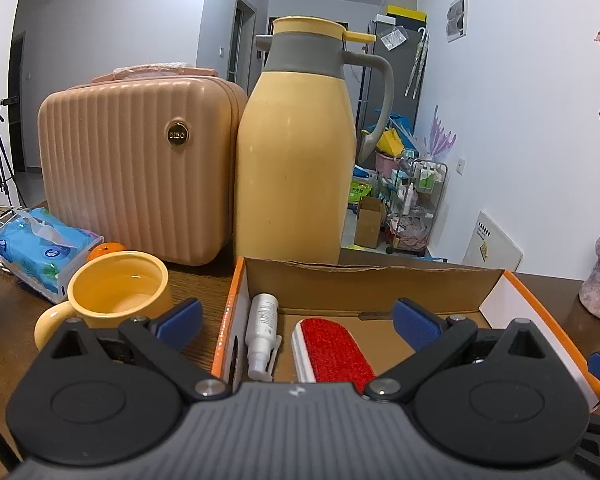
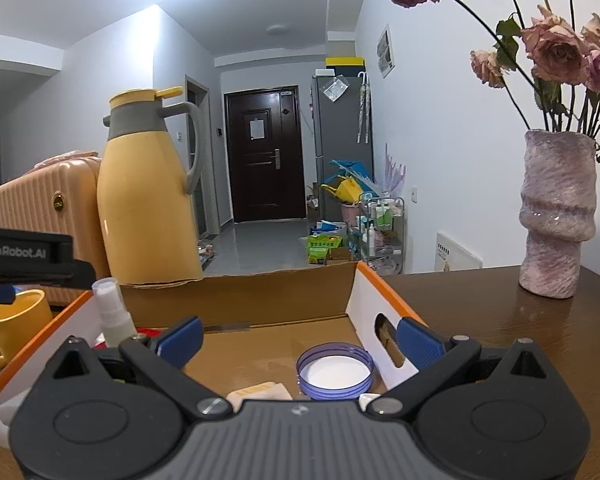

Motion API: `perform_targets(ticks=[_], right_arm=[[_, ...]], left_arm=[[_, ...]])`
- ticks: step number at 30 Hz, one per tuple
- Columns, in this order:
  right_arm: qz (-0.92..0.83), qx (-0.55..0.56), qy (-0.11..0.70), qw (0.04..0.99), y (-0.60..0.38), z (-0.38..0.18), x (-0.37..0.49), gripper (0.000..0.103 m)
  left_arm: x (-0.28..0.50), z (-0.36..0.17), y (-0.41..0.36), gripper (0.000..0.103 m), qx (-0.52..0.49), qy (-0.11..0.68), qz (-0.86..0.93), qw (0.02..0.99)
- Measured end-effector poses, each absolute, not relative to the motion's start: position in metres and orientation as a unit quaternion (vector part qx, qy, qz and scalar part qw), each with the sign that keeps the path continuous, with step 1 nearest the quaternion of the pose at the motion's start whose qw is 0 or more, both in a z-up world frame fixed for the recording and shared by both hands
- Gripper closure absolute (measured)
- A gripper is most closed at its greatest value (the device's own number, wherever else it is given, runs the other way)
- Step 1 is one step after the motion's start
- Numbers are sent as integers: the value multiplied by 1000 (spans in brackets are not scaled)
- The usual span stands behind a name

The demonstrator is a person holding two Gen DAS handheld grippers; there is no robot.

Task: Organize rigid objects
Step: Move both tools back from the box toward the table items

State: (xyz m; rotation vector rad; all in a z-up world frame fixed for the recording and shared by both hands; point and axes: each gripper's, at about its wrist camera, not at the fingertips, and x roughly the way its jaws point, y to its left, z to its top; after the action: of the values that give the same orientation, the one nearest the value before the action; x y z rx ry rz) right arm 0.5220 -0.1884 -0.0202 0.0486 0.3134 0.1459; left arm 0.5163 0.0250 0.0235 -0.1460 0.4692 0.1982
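An open cardboard box with orange edges sits on the wooden table. Inside it lie a white spray bottle and a red lint brush. My left gripper stands open above the box's left part, nothing between its fingers. In the right wrist view the same box holds a blue-rimmed lid, a tan item and the spray bottle. My right gripper is open over the box's right part, holding nothing. The left gripper's body shows at the left edge.
A yellow thermos jug and a pink ribbed case stand behind the box. A yellow mug, an orange fruit and a blue tissue pack lie left. A pink vase with dried roses stands right.
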Motion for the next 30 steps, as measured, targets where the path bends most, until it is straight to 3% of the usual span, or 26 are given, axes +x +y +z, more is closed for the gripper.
perform_targets(ticks=[30], right_arm=[[47,-1,123,991,-226,-15,415,0]], left_arm=[[413,17,40,0,-23,192,115,974]])
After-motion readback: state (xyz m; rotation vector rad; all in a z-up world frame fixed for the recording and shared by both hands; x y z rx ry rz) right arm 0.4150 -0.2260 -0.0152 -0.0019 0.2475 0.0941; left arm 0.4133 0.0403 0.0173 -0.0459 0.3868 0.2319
